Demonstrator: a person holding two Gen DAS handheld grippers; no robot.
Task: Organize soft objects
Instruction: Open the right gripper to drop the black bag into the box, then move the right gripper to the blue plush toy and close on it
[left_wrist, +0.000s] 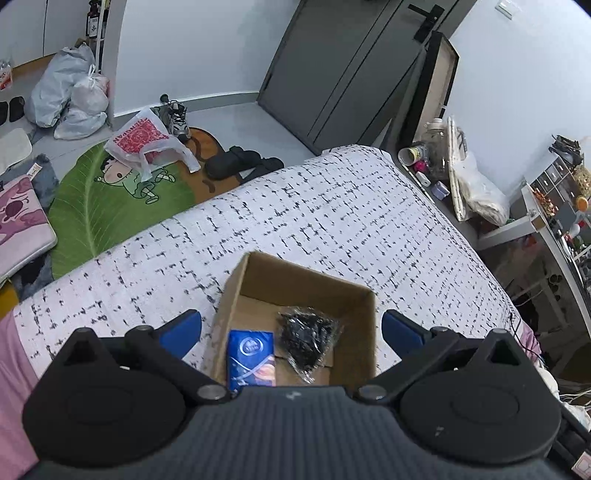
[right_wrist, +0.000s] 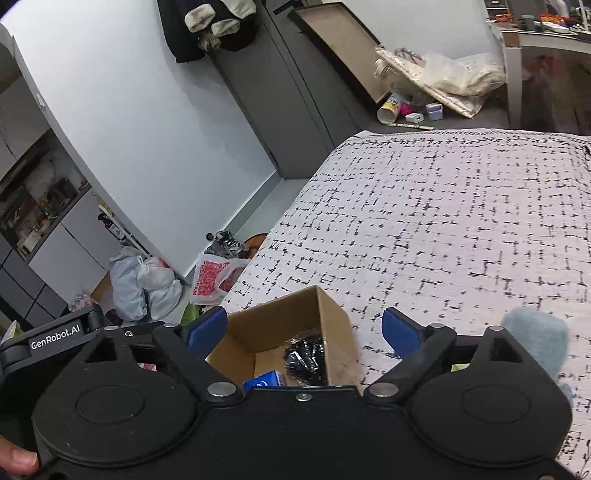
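An open cardboard box (left_wrist: 255, 269) sits on the bed with the black-and-white cover (left_wrist: 332, 206). Inside lie a blue packet (left_wrist: 252, 360) and a clear bag of black pieces (left_wrist: 308, 338). My left gripper (left_wrist: 291, 332) hovers above the box, open wide, its blue pads on either side with nothing between them. In the right wrist view the same box (right_wrist: 334, 332), the bag of black pieces (right_wrist: 304, 356) and the blue packet (right_wrist: 266, 380) show below my right gripper (right_wrist: 304, 330), which stands open and empty. A fuzzy pale-blue soft object (right_wrist: 535, 339) lies on the bed cover (right_wrist: 443, 221) to the right.
On the floor left of the bed lie a green leaf rug (left_wrist: 92, 206), a red-printed plastic bag (left_wrist: 144, 142), shoes (left_wrist: 177, 118) and tied white bags (left_wrist: 74, 92). Clutter and a white desk (left_wrist: 535, 221) stand right of the bed. A dark door (left_wrist: 351, 66) is behind.
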